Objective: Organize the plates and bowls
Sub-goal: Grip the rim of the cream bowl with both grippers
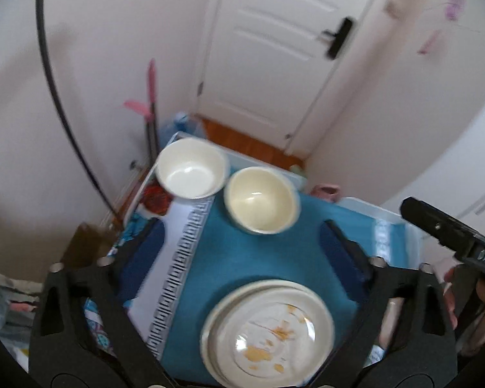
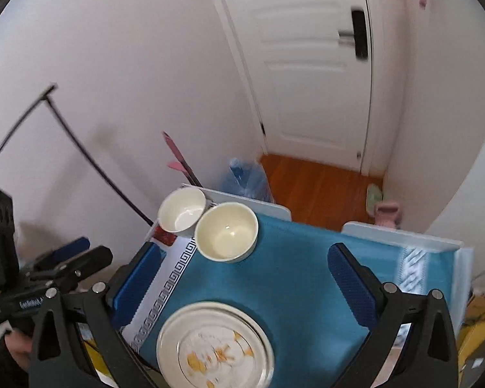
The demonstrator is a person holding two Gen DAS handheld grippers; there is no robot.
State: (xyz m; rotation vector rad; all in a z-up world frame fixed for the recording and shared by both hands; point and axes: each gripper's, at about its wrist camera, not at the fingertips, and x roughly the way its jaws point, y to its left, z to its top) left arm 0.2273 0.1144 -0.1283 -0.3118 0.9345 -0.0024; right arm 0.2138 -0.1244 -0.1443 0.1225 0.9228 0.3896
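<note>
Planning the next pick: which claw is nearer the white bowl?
Left. The left claw hangs open short of the white bowl, on its side; the right claw sits farther right.

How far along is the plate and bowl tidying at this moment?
Done: the plates look stacked near the table edge, at least two by their offset rims. In hand: nothing; the left gripper and right gripper are open and empty. Left: the white bowl and cream bowl sit side by side, not nested.
</note>
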